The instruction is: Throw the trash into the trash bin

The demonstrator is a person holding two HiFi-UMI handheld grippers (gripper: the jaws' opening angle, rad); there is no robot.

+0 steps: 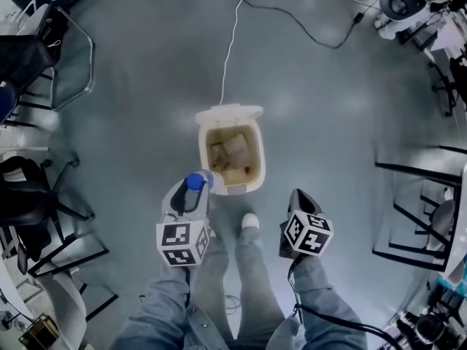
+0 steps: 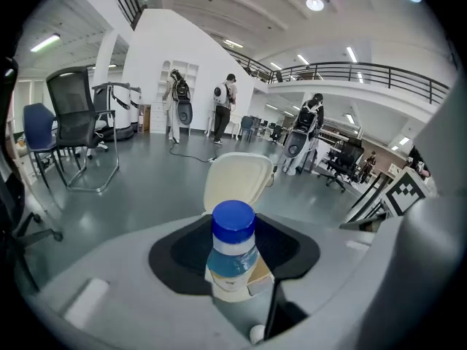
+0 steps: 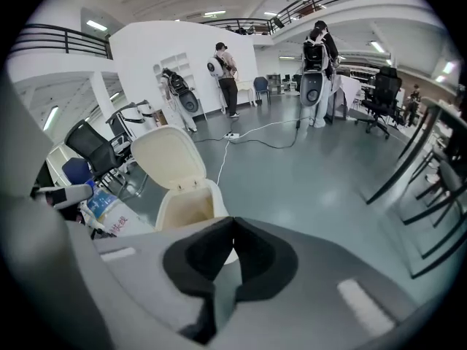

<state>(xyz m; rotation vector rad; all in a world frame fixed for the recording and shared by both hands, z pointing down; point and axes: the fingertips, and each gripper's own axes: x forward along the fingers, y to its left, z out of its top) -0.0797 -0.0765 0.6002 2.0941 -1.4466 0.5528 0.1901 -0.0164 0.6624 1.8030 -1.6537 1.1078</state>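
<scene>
1. Trash bin (image 1: 257,168), cream-coloured, stands on the grey floor (image 1: 146,122) just ahead of the person, its lid (image 1: 229,114) tipped up on the far side.
2. Brownish scraps (image 1: 230,155) lie in the bottom of the bin.
3. The left gripper (image 1: 191,189) has its jaws clamped round a small bottle (image 2: 233,248) with a blue cap, gripping the body so the cap sticks out beyond the pads.
4. From the head view, that bottle sits at the bin's near left corner, overlapping the rim.
5. The right gripper (image 3: 232,223) carries nothing; its jaws are pressed together at the tips. It hangs near the bin's right side, apart from it.
6. One white shoe (image 1: 250,221) is planted just beside the bin's near wall.
7. A white cable (image 1: 232,49) trails across the floor to the back of the bin.
</scene>
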